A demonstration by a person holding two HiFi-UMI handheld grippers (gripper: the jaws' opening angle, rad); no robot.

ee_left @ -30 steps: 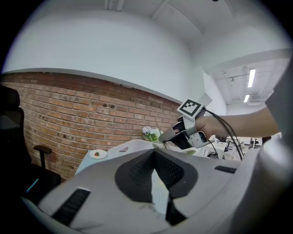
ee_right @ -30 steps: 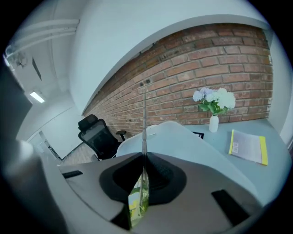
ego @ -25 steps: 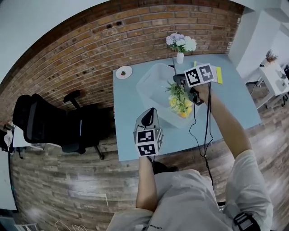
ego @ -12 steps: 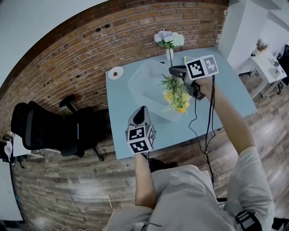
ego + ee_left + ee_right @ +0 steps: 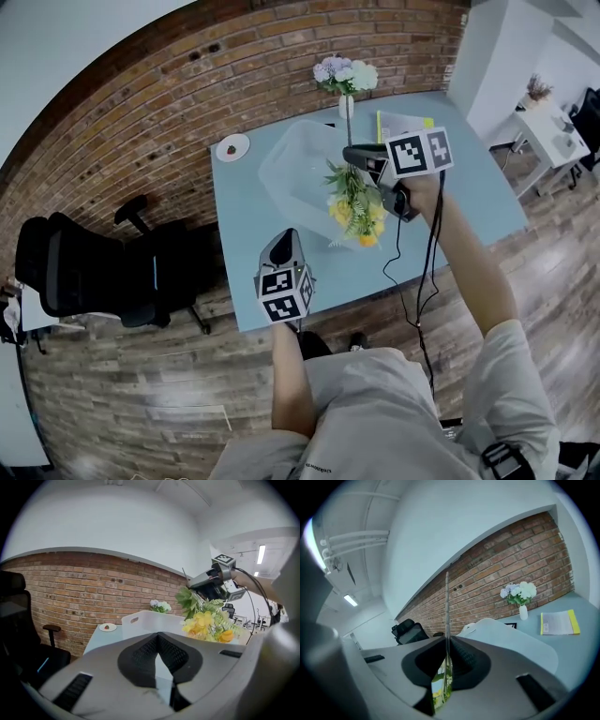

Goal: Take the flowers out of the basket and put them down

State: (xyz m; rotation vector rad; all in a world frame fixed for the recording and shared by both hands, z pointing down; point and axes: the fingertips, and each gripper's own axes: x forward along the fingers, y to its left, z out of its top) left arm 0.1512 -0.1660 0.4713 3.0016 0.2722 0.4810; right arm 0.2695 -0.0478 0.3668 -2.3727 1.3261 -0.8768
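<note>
In the head view, the right gripper pinches the flowers by the stem at upper centre of the frame. The bunch hangs from the jaws with its long axis running down the frame, leaves on top and yellow blooms lowest. It hangs over the near right edge of the white basket on the pale blue table. The left gripper sits lower left, over the table's near edge. A vase, a plate and a yellow booklet lie toward the brick wall.

The left gripper view shows its own pads pressed together with nothing between them. It also gives a side look that the head view lacks: the flowers hang in the air, clear above the basket rim, right of centre.

The right gripper view shows the jaws clamped on a thin stem that stands straight up the frame. The blooms glimpse through the gap below.
</note>
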